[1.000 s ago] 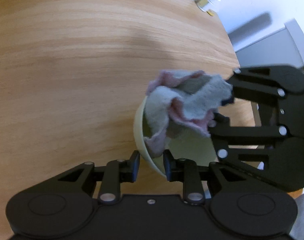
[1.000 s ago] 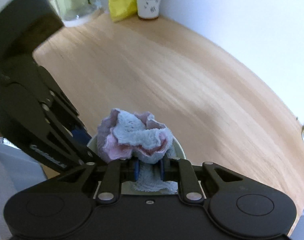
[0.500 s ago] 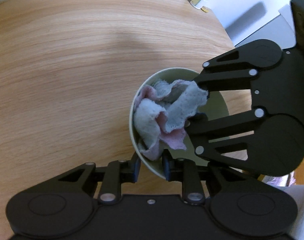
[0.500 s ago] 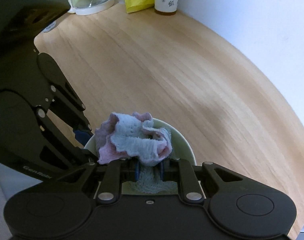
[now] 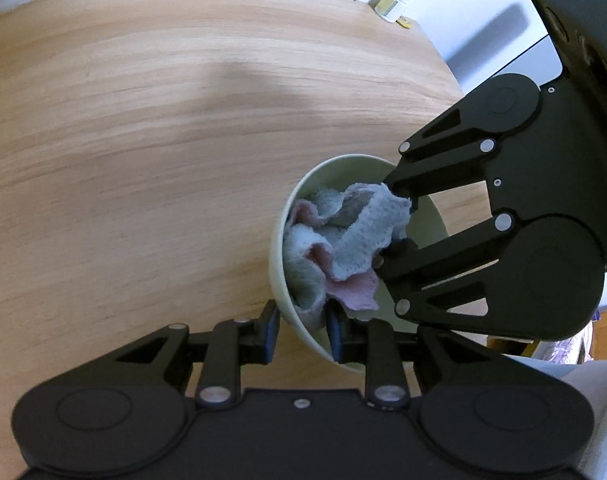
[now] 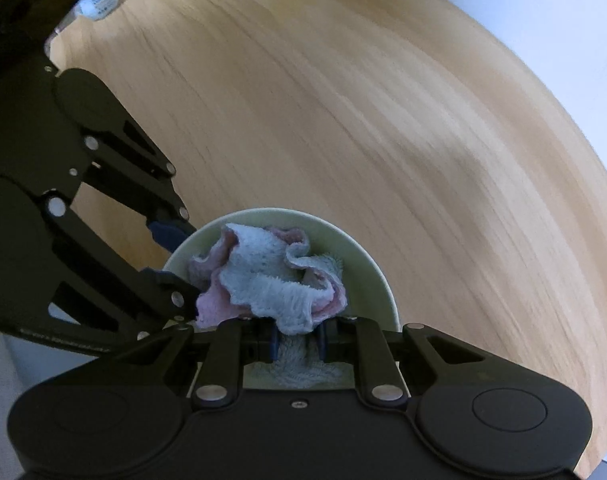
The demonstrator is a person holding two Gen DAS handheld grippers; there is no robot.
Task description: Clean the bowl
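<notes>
A pale green bowl (image 5: pixel 289 308) is tilted over the wooden table, its near rim pinched by my left gripper (image 5: pixel 301 330), which is shut on it. A crumpled grey and pink cloth (image 5: pixel 343 248) fills the inside of the bowl. My right gripper (image 6: pixel 297 342) points down into the bowl (image 6: pixel 367 276) and is shut on the cloth (image 6: pixel 271 284), which bunches out beyond its fingertips. In the left wrist view the right gripper (image 5: pixel 395 232) reaches in from the right. In the right wrist view the left gripper (image 6: pixel 171 256) holds the bowl's left rim.
The wooden table (image 5: pixel 143 140) spreads out beyond the bowl. A small white jar (image 5: pixel 395 0) stands at its far edge by the wall. In the right wrist view a glass container and a yellow object sit at the table's (image 6: pixel 383 120) far end, mostly cut off.
The cloth has gone from above the bowl's rim down inside the bowl. The right gripper has tipped further down into it. The left gripper still grips the rim.
</notes>
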